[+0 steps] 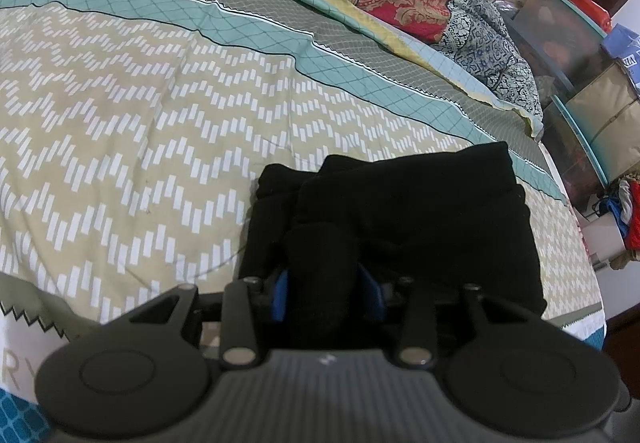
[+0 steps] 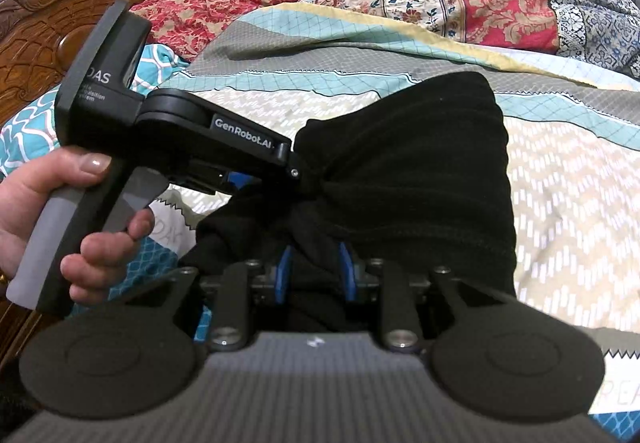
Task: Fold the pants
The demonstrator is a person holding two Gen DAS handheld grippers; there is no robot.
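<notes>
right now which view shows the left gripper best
The right wrist view: the left gripper shows from the side, held by a hand, its jaws bunching the black pants. The left wrist view shows only its blue pads clamping the cloth.

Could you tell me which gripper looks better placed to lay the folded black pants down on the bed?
Neither clearly: both are shut on the pants. The left gripper and right gripper each pinch a bunched near edge, with the bundle resting on the bedsheet, so lowering together seems best.
</notes>
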